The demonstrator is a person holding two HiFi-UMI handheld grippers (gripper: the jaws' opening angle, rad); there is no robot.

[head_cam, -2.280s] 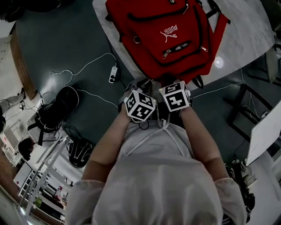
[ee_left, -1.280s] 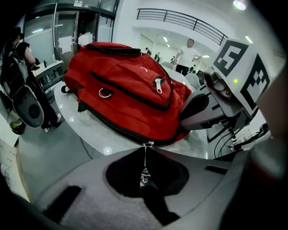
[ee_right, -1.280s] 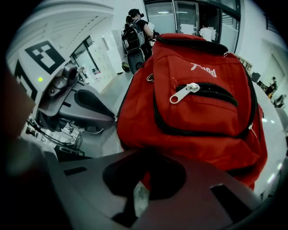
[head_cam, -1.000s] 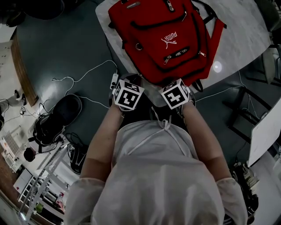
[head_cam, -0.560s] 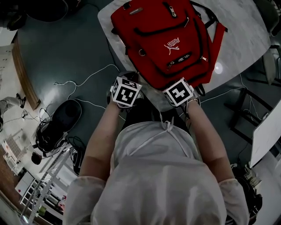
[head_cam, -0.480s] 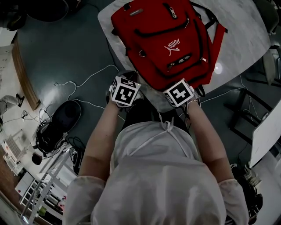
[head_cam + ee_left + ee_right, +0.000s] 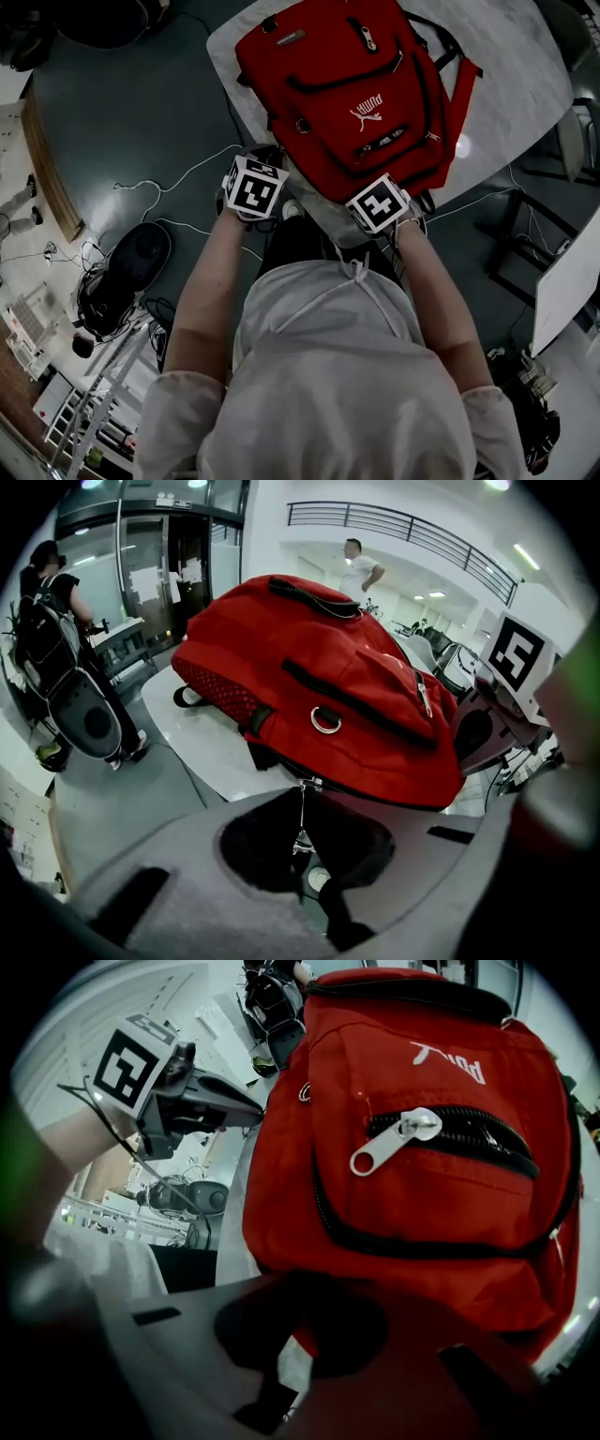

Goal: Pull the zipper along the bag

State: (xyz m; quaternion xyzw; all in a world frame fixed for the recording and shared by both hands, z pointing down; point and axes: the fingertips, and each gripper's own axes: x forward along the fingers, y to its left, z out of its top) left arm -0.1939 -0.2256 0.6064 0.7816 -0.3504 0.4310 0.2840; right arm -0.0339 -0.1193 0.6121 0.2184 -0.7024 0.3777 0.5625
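The red bag lies on the white table, right in front of both claws.

The left claw is closed. It pinches the thin zipper pull. The pull hangs straight down from the black zipper line on the bag's near edge, just above the claw's tips. It goes in between the two jaws. A little above this claw and a bit to its right, a round metal ring sits on the bag.

The right claw is closed too. It pinches a bit of the bag's red cloth at the near edge. The red cloth shows in the gap between its jaws. Above this claw is a front pocket with a black zipper. A big silver tab lies on that pocket and points down and to the left.

The two claws sit side by side at the same edge of the bag. There is a gap between them.

Off to the left of the left claw, a white cord lies on the dark floor. Farther left and back, toward the person, a black bag lies on the floor too.
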